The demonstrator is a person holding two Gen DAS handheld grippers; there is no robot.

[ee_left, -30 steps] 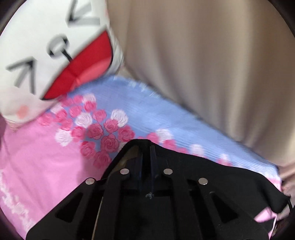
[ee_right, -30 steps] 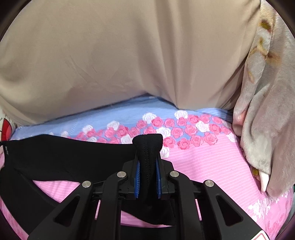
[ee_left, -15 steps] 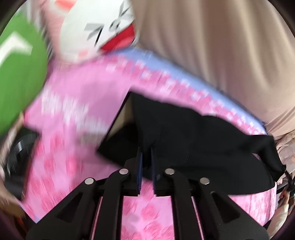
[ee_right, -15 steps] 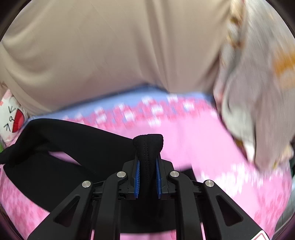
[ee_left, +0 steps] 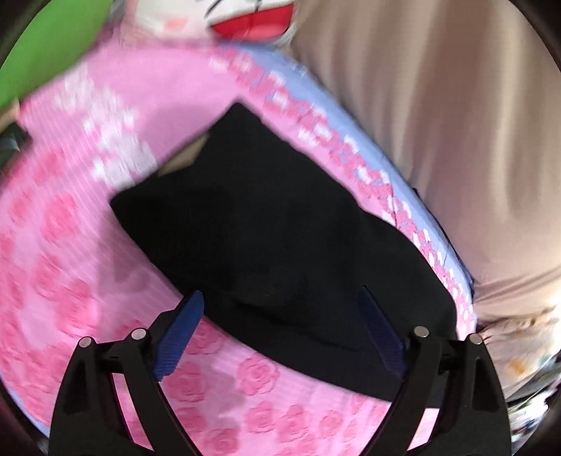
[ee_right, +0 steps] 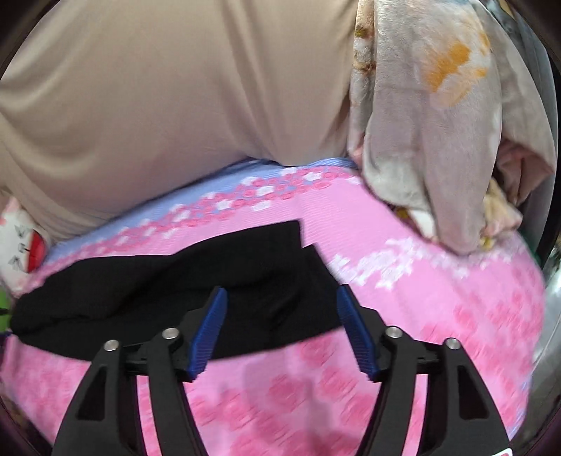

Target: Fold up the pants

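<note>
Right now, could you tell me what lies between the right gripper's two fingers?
The black pants, lying on the pink floral sheet, as the right gripper's jaws open clear of them, in the right wrist view.

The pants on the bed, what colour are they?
Plain black pants, shown best in the right wrist view.

This is a home bedroom, and the working surface is a bed. A pink sheet (ee_right: 438, 315) printed with roses and edged in blue covers the mattress. A beige curtain (ee_right: 175, 105) hangs close behind it. A white plush toy (ee_left: 224, 17) with a cartoon face sits at one end, beside something green (ee_left: 45, 45), and a crumpled floral blanket (ee_right: 431, 133) lies at the other.
</note>
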